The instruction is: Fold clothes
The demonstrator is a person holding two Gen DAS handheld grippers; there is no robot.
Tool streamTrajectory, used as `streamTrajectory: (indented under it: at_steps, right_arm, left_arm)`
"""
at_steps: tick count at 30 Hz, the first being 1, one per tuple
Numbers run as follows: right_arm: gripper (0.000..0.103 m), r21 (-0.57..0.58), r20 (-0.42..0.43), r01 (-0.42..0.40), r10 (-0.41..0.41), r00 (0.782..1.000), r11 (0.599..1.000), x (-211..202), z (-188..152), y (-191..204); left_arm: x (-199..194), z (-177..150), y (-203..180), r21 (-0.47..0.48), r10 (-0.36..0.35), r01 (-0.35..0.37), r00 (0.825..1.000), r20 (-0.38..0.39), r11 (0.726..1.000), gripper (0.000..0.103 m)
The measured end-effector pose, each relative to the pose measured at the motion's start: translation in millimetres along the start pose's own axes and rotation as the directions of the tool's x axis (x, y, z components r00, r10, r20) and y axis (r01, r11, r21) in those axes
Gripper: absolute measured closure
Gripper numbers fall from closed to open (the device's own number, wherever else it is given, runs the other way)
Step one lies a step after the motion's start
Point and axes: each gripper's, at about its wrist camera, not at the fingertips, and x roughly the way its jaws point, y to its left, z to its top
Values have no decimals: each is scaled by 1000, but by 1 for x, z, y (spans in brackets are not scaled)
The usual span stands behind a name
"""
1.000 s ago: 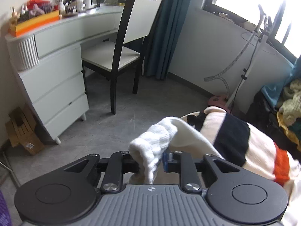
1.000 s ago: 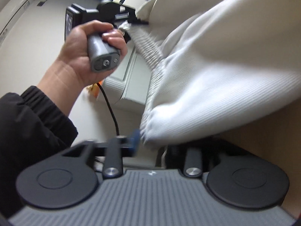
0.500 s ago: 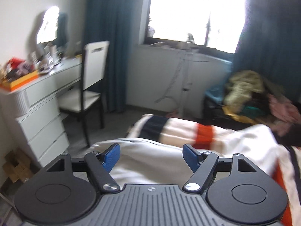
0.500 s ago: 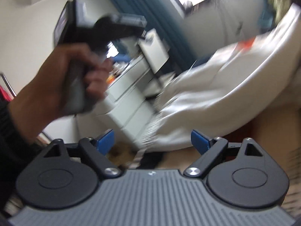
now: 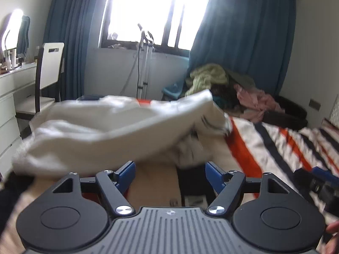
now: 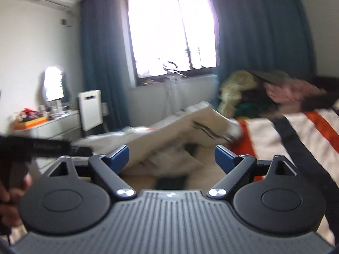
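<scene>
We hold both claws wide and empty, left gripper (image 5: pixel 170 170) and right gripper (image 6: pixel 171 155). The white garment (image 5: pixel 110 131) lies crumpled on the striped bed (image 5: pixel 281 146) (just ahead); a careless regrasp could bunch it.

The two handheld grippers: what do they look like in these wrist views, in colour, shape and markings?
Both match. The left gripper and right gripper each have a ribbed grey body with a small emblem, two round black discs, black linkage arms on silver pivot screws, and blue pads on the fingertips. No sleeve is clearly visible.
</scene>
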Motion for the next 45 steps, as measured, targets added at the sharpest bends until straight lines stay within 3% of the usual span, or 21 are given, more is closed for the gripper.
streamTrajectory:
  at_steps: [4, 7, 10, 14, 29, 40, 45]
  right_arm:
    - [13, 60, -42, 87, -84, 996, 994, 7, -14, -25]
    - [14, 157, -56, 74, -66, 996, 985, 15, -15, -34]
    - [14, 134, -40, 75, -70, 997, 988, 22, -23, -32]
    - [14, 121, -48, 74, -69, 996, 990, 21, -25, -28]
    - [14, 157, -76, 125, -114, 991, 980, 12, -29, -32]
    - [14, 194, -75, 163, -151, 986, 967, 5, -28, -41]
    - [14, 219, -88, 191, -176, 981, 957, 4, -29, -48]
  left_arm:
    - [20, -29, -1, -29, 19, -20, 1000, -15, 999, 29]
    - [29, -29, 2, 9, 90, -90, 996, 22, 996, 27]
    - [32, -31, 2, 35, 124, -126, 992, 37, 991, 21]
    - [48, -29, 2, 43, 131, -131, 991, 3, 990, 21]
    - [61, -38, -2, 79, 173, -172, 985, 1, 982, 22]
    - [76, -41, -11, 185, 197, -191, 980, -12, 964, 21]
    - [98, -27, -17, 261, 182, -175, 983, -2, 949, 18]
